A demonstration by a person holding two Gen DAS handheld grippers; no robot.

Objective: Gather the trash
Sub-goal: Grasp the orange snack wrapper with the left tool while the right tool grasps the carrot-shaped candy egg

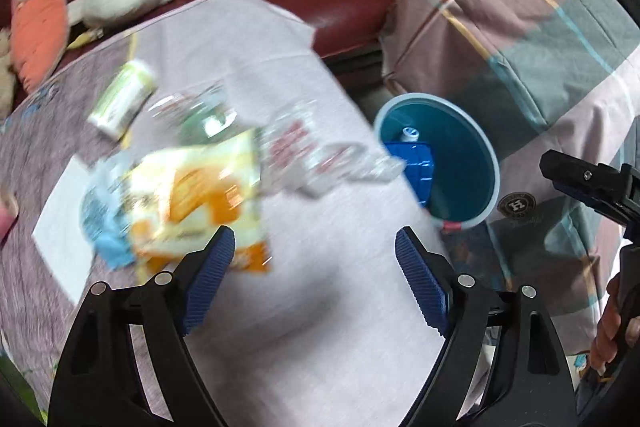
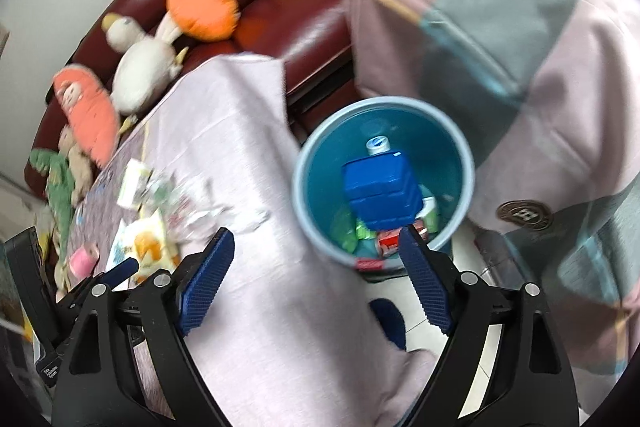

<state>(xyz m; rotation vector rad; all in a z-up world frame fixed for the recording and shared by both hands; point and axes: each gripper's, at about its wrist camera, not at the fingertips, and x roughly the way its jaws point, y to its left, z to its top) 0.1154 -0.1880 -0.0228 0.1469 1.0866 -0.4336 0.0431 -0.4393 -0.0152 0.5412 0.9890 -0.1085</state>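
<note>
between pickups: left gripper [image 1: 314,277] and right gripper [image 2: 316,277] both spread apart, empty. blue carton [image 2: 380,193] already in the bin [image 2: 308,227]. orange snack wrapper [image 1: 192,199] and crumpled plastic on the table beside the bin. next, likely reaching there and clamping one piece.

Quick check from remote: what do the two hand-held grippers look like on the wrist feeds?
Both match: the left hand-held gripper and right hand-held gripper have black angular frames with silver round fasteners, and two fingers faced with ribbed blue pads. No cables show.
</note>
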